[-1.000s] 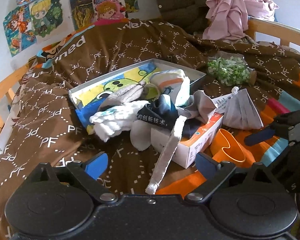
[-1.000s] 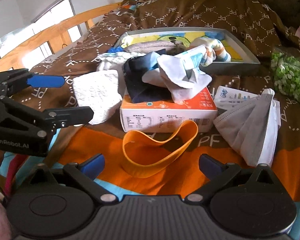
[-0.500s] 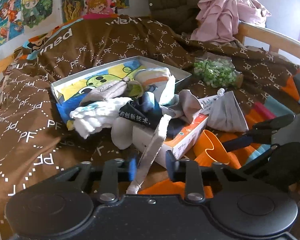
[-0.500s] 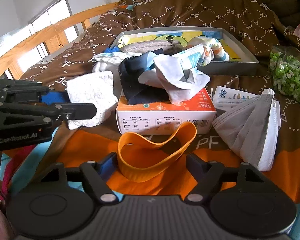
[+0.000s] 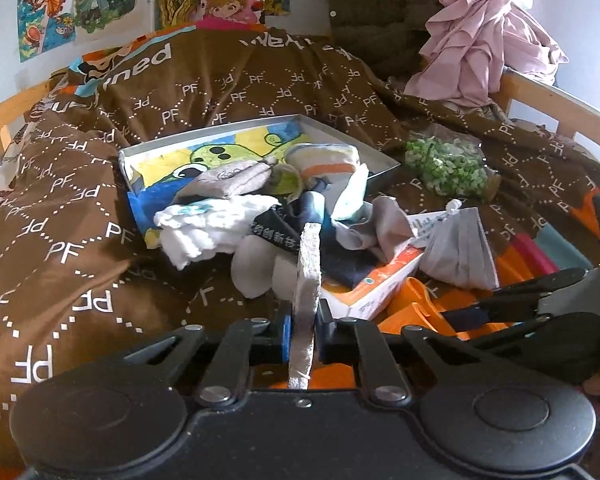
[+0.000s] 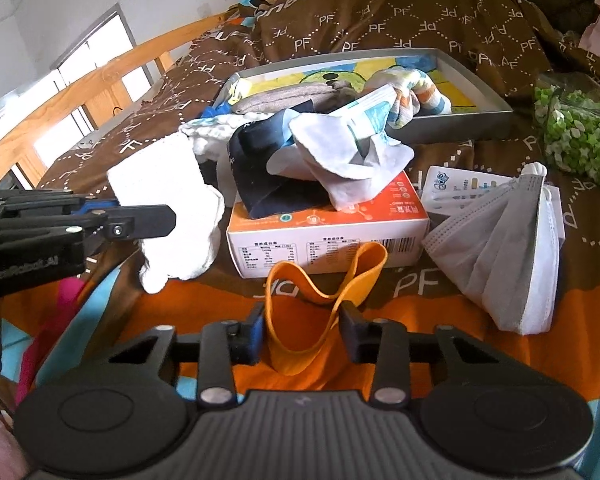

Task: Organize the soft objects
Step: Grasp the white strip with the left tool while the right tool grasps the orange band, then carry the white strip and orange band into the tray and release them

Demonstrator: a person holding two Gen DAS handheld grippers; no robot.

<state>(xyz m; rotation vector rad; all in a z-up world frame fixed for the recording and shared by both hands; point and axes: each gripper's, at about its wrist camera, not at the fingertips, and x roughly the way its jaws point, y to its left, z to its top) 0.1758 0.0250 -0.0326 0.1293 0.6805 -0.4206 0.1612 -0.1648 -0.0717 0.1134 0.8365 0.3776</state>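
My left gripper (image 5: 305, 334) has a flat white sock (image 5: 308, 276) standing edge-on between its blue pads; the jaws are closing and press on it. From the right wrist view that left gripper (image 6: 140, 220) holds the white sock (image 6: 172, 204) just left of the orange-and-white box (image 6: 328, 228). My right gripper (image 6: 302, 336) is closing on an orange elastic band (image 6: 324, 280), pinching its near loop narrow on the bedspread. More socks are piled on the box and in the grey tray (image 6: 480, 92).
A grey face mask (image 6: 500, 236) lies right of the box on a card. A bag of green pieces (image 6: 576, 132) sits further right. Pink cloth (image 5: 480, 40) hangs on the wooden bed rail (image 5: 560, 100). The brown patterned bedspread (image 5: 80, 240) covers everything.
Both grippers went from wide open to nearly closed. The left took hold of the white sock and tipped it upright; the right squeezed the orange band narrower.
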